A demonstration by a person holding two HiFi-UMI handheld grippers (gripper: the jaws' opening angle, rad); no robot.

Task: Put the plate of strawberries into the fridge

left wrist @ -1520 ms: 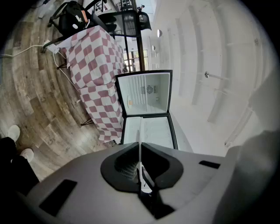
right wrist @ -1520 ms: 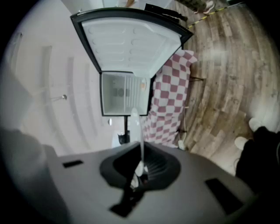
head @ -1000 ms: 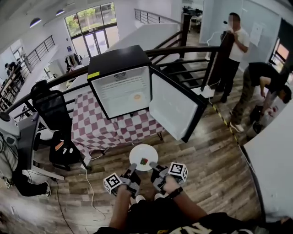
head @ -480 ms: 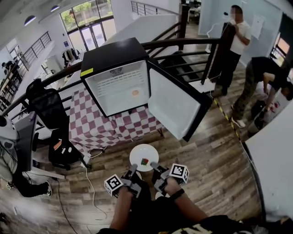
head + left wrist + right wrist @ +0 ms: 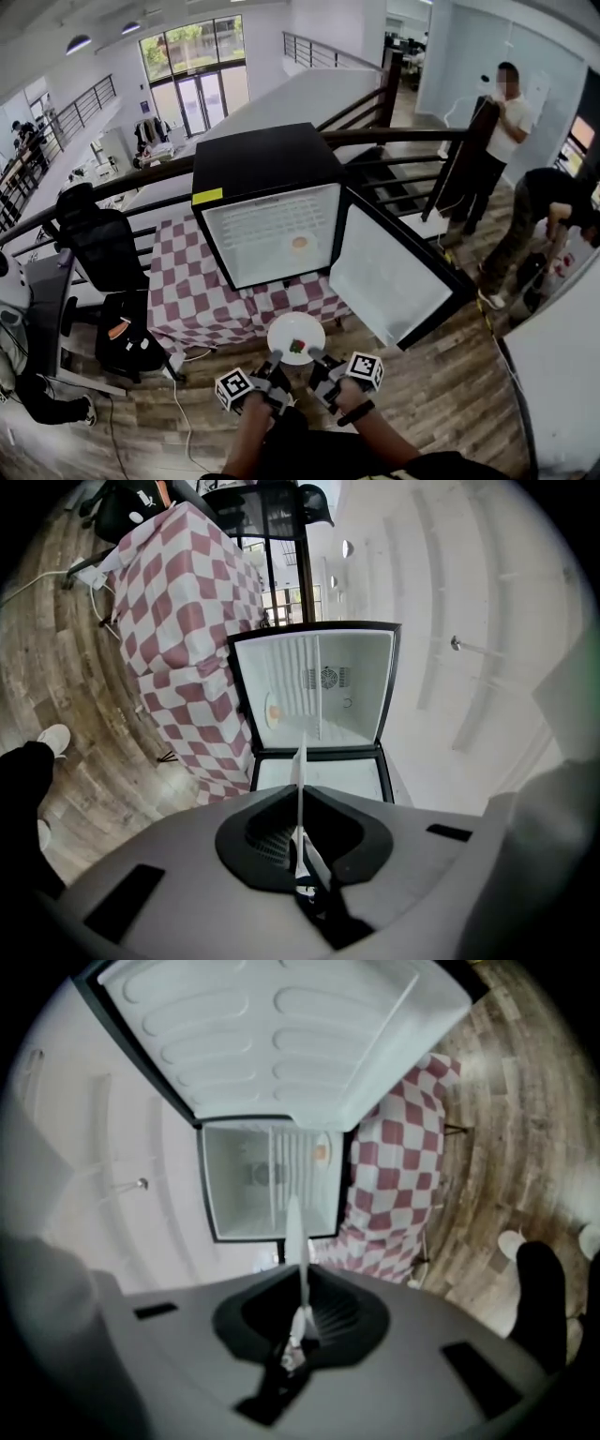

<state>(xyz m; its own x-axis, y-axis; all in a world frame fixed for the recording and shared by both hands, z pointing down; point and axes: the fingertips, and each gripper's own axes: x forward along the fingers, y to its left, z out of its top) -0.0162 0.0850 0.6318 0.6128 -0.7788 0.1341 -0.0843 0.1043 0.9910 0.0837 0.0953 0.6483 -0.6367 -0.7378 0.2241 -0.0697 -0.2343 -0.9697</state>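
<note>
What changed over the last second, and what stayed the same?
The left tool and right tool carried the plate nearer the fridge; nothing was grabbed or released. Both stay shut on its rim, the strawberry stays on it, and the door stays open.

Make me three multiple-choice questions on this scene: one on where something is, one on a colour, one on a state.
1. Where is the plate of strawberries?
A. in the air before the fridge, gripped by the left tongs and right tongs
B. on a shelf
C. on the floor

2. What colour is the tablecloth below the fridge?
A. plain blue
B. green stripes
C. red and white checks

3. How is the fridge door?
A. shut
B. open
C. taken off

Answers: A, each gripper view shows the rim pinched edge-on; C, the checks show in the head view; B, the door stands wide and the white inside shows.
</note>
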